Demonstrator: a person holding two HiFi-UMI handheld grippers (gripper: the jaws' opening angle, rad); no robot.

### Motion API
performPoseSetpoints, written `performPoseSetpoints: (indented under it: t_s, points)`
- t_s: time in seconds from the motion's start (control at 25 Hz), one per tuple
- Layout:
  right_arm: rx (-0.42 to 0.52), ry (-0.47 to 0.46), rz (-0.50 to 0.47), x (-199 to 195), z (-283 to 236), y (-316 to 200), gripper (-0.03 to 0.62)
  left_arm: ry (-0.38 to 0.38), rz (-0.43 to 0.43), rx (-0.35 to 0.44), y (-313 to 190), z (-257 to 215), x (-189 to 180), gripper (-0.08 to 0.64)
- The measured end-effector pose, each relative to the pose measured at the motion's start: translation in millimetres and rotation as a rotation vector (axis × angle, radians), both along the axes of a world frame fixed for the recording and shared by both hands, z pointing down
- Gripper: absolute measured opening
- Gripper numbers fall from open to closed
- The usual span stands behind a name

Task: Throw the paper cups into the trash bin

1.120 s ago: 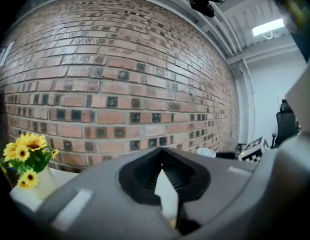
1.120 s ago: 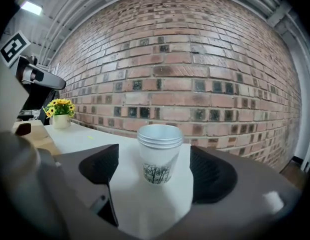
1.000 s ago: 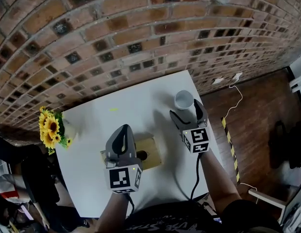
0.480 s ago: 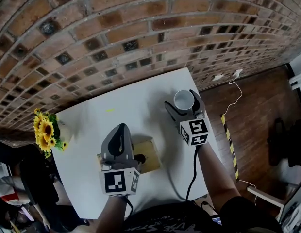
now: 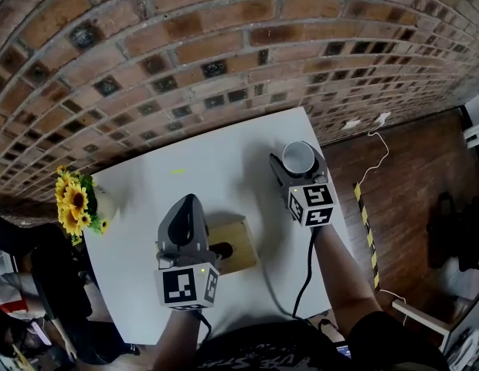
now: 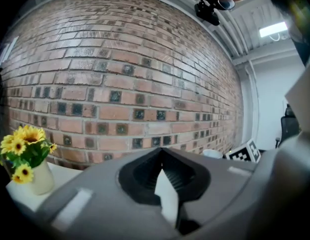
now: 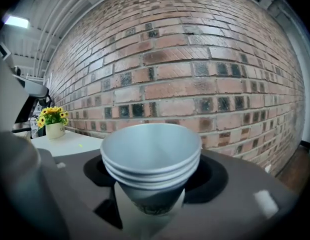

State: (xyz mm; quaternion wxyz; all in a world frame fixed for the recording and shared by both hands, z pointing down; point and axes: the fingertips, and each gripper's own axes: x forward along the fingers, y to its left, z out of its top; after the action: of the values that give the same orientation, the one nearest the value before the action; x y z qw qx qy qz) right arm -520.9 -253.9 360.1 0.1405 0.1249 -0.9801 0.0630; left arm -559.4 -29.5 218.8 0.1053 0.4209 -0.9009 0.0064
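A stack of white paper cups (image 5: 298,157) stands upright near the right edge of the white table (image 5: 208,165). My right gripper (image 5: 299,165) has one jaw on each side of the stack; the jaws have just been closing and now hug the cup wall. In the right gripper view the nested cups (image 7: 151,156) fill the space between the jaws. My left gripper (image 5: 188,201) is shut and holds nothing, hovering over a wooden box (image 5: 239,243). Its jaw tips meet in the left gripper view (image 6: 161,151). No trash bin is in view.
A vase of sunflowers (image 5: 79,203) sits at the table's left edge. A brick wall (image 5: 224,45) runs behind the table. To the right lie wooden floor, a white cable (image 5: 372,141) and yellow-black tape (image 5: 365,222).
The right gripper has slid forward along the cup stack and its jaws have narrowed around it. The left gripper has barely moved.
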Motion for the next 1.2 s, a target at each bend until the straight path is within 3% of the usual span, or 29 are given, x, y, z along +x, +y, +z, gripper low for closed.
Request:
performPoseSetpoints:
  t_s: [0.32,0.64,0.84,1.2]
  points:
    - [0.024,0.013,-0.021,2,-1,1,0.351,-0.023,-0.013,-0.002,6,-9,8,0.005]
    - [0.024,-0.045,-0.031,13,-37,14,0.350,-0.045,0.009,0.033,12,-23,21,0.005]
    - [-0.006,-0.086,-0.014,40,-65,33,0.350,-0.061,0.027,0.069,30,-39,38,0.005]
    - [0.066,-0.120,0.065,108,-112,85,0.350,-0.103,0.081,0.137,88,-78,87,0.005]
